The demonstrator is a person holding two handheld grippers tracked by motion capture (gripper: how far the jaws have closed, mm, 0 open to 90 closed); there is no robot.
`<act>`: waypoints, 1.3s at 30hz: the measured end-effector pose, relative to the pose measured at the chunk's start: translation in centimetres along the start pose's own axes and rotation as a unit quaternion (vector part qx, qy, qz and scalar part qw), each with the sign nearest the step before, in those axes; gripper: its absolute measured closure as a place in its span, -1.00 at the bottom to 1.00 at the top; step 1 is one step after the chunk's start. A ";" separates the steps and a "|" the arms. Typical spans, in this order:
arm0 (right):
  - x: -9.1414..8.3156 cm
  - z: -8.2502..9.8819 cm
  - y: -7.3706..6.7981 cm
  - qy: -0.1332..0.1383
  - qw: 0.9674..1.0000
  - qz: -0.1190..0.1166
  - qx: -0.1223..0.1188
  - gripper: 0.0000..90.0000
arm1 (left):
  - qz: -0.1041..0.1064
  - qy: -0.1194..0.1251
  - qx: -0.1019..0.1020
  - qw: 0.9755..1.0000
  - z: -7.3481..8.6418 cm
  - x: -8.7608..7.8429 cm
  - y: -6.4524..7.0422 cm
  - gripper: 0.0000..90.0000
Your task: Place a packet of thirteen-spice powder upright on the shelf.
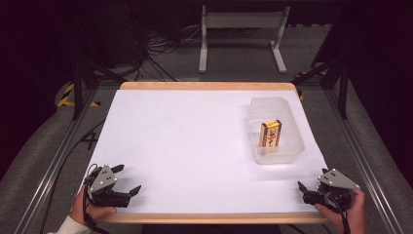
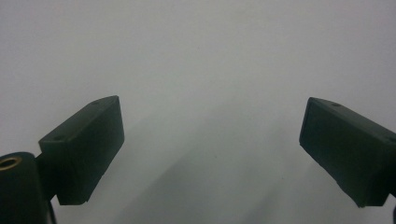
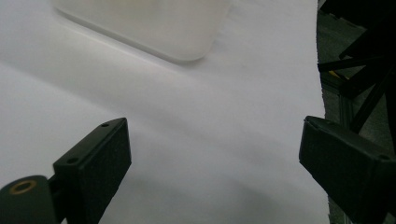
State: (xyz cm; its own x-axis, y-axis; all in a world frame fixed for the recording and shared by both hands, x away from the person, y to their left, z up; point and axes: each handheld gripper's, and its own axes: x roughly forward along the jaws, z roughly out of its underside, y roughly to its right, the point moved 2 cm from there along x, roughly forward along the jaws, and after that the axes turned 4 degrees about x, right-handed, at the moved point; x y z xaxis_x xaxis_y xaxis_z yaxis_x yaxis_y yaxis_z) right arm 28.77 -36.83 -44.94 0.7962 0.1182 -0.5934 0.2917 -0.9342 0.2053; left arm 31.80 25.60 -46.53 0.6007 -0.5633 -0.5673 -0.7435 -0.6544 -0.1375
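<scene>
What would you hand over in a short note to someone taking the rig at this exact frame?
Left gripper: open, holding nothing, at the near left corner of the white table.
Right gripper: open, holding nothing, at the near right corner, a little short of the tub.
Small yellow box: inside the clear plastic tub on the table's right side.
Done: the box sits in the tub, both grippers clear of it.
Left: nothing in hand; if the box must come out, the right gripper is nearer.
</scene>
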 end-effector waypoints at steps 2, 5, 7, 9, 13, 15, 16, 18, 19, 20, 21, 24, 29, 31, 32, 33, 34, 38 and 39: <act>0.0 0.0 0.0 0.001 1.000 0.002 -0.001 -0.79 | 0.000 0.001 0.000 1.000 0.0 0.0 0.0 -0.84; 0.0 0.0 -0.2 0.002 1.000 0.002 -0.002 -0.79 | 0.001 0.000 0.005 1.000 -0.1 0.1 0.2 -0.84; 0.0 0.0 -0.3 0.002 1.000 0.004 -0.008 -0.79 | 0.001 0.000 0.007 1.000 -0.2 0.2 0.3 -0.84; 0.0 -0.1 -0.3 0.003 1.000 0.007 -0.009 -0.79 | 0.000 -0.003 0.010 1.000 -0.1 0.2 0.3 -0.84; -0.1 -0.2 -0.4 0.008 1.000 0.015 -0.008 -0.79 | -0.002 0.002 0.006 1.000 0.0 0.0 0.2 -0.84; -0.1 -0.2 -0.5 0.008 1.000 0.015 -0.010 -0.79 | -0.002 0.001 0.006 1.000 0.0 0.0 0.2 -0.84; -0.1 -0.2 -0.5 0.008 1.000 0.016 -0.011 -0.79 | -0.002 0.001 0.007 1.000 0.0 0.0 0.2 -0.84; -0.1 -0.2 -0.5 0.007 1.000 0.016 -0.012 -0.79 | 0.000 -0.002 0.010 1.000 0.0 0.1 0.2 -0.84; 0.0 -0.2 -0.5 0.006 1.000 0.014 -0.011 -0.79 | -0.001 -0.004 0.009 1.000 0.0 0.1 0.3 -0.84; 0.0 -0.2 -0.5 0.006 1.000 0.015 -0.010 -0.79 | -0.001 -0.004 0.010 1.000 0.0 0.1 0.3 -0.84; 0.0 -0.2 -0.5 0.005 1.000 0.016 -0.011 -0.79 | -0.001 -0.006 0.009 1.000 0.0 0.1 0.3 -0.84; 0.1 -0.2 -0.5 0.006 1.000 0.016 -0.012 -0.79 | -0.002 -0.007 0.011 1.000 0.0 0.2 0.3 -0.84; 0.2 -0.2 -0.7 0.002 1.000 0.016 -0.018 -0.79 | -0.002 -0.008 0.011 1.000 -0.1 0.3 0.3 -0.84; 0.2 -0.2 -0.7 0.003 1.000 0.016 -0.017 -0.79 | -0.001 -0.007 0.010 1.000 -0.1 0.3 0.3 -0.84; 0.2 -0.2 -0.6 0.004 1.000 0.015 -0.016 -0.79 | -0.001 -0.007 0.010 1.000 -0.1 0.3 0.3 -0.84; 0.2 -0.2 -0.6 0.004 1.000 0.015 -0.016 -0.79 | -0.001 -0.007 0.010 1.000 -0.1 0.3 0.3 -0.84; 0.2 -0.2 -0.6 0.003 1.000 0.016 -0.015 -0.79 | -0.001 -0.010 0.011 1.000 -0.1 0.3 0.3 -0.84; 0.3 -0.1 -0.6 0.002 1.000 0.013 -0.014 -0.78 | -0.002 -0.008 0.011 1.000 -0.2 0.4 0.3 -0.84; 0.3 -0.1 -0.6 0.002 1.000 0.013 -0.015 -0.78 | -0.002 -0.008 0.013 1.000 -0.2 0.4 0.3 -0.84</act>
State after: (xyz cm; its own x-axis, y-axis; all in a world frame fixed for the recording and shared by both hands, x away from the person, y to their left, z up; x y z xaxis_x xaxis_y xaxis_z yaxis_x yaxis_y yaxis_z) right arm 28.90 -36.21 -45.21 0.8055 0.0946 -0.5850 0.2859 -0.9267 0.2438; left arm 31.90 25.11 -46.62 0.5987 -0.5531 -0.5793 -0.7488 -0.6433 -0.1597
